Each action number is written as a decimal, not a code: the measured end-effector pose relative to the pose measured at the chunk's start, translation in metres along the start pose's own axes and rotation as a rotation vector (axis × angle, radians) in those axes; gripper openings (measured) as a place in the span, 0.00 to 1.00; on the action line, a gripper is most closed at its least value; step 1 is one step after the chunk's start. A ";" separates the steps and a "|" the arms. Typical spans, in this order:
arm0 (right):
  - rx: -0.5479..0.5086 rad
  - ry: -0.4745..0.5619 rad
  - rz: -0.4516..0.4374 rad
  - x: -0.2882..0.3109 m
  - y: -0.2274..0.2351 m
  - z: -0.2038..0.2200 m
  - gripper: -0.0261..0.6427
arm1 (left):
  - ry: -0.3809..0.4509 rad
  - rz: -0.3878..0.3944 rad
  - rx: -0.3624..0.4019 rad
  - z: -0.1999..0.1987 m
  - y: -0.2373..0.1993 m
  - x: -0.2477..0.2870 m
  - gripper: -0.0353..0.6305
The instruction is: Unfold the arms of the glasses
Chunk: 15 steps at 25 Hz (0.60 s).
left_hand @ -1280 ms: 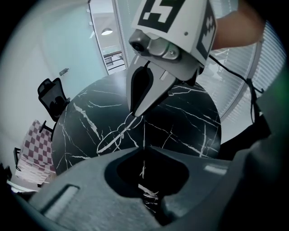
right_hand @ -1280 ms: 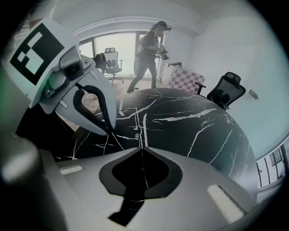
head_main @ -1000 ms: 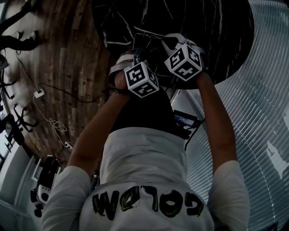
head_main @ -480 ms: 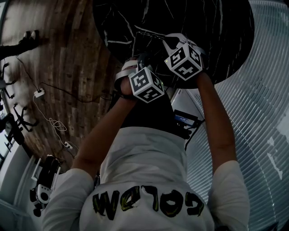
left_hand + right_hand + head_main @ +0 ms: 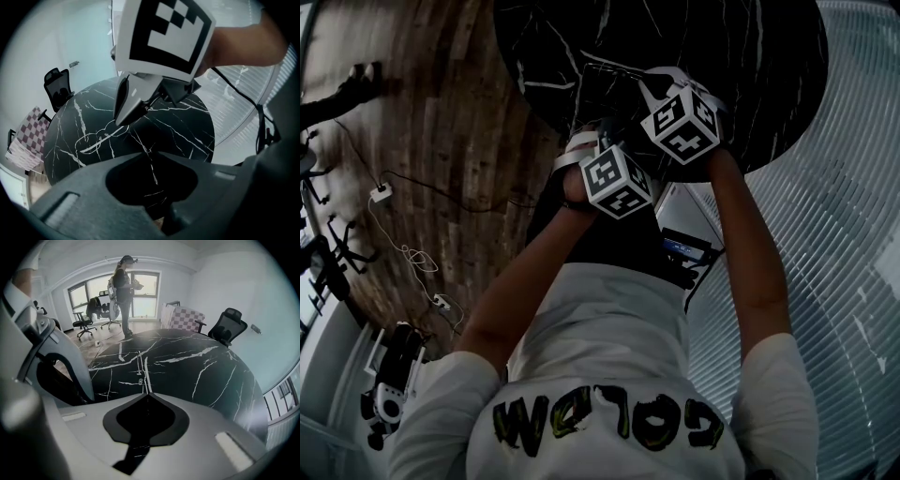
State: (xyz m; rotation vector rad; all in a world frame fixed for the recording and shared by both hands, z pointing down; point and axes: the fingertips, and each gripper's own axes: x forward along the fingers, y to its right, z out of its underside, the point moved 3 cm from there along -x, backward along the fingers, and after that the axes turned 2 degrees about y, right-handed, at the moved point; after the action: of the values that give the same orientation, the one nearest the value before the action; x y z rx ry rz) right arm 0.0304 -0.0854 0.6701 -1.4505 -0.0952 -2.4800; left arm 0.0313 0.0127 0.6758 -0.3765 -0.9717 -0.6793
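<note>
**Left gripper** (image 5: pixel 150 153), nearest: jaws have just been opening and now stand slightly apart, with nothing between them.

**Right gripper** (image 5: pixel 120 121), just beyond: jaws clenched, as far as I can tell on one end of the thin-rimmed glasses (image 5: pixel 103 140). The glasses lie on the dark marble tabletop (image 5: pixel 187 131), inside its near edge.

**Method:** I hold the right pinch steady, take the free arm near its tip, and swing it gently about the hinge.

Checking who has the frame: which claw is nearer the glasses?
Right. The right claw is closed with its tip at the glasses; the left claw, just opening and empty, hangs back with bare table between.
</note>
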 end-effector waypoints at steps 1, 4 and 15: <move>0.000 -0.001 0.002 0.000 0.000 0.000 0.05 | 0.002 0.001 -0.003 -0.001 0.002 0.001 0.12; 0.001 -0.005 0.005 0.000 0.000 0.001 0.05 | 0.009 0.003 -0.011 -0.003 0.005 0.003 0.13; -0.006 -0.015 0.014 0.000 0.000 0.001 0.05 | 0.025 0.019 -0.025 -0.009 0.016 0.009 0.15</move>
State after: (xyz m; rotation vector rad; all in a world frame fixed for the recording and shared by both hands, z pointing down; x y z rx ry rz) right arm 0.0310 -0.0852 0.6705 -1.4677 -0.0806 -2.4605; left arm 0.0511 0.0168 0.6788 -0.3979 -0.9359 -0.6784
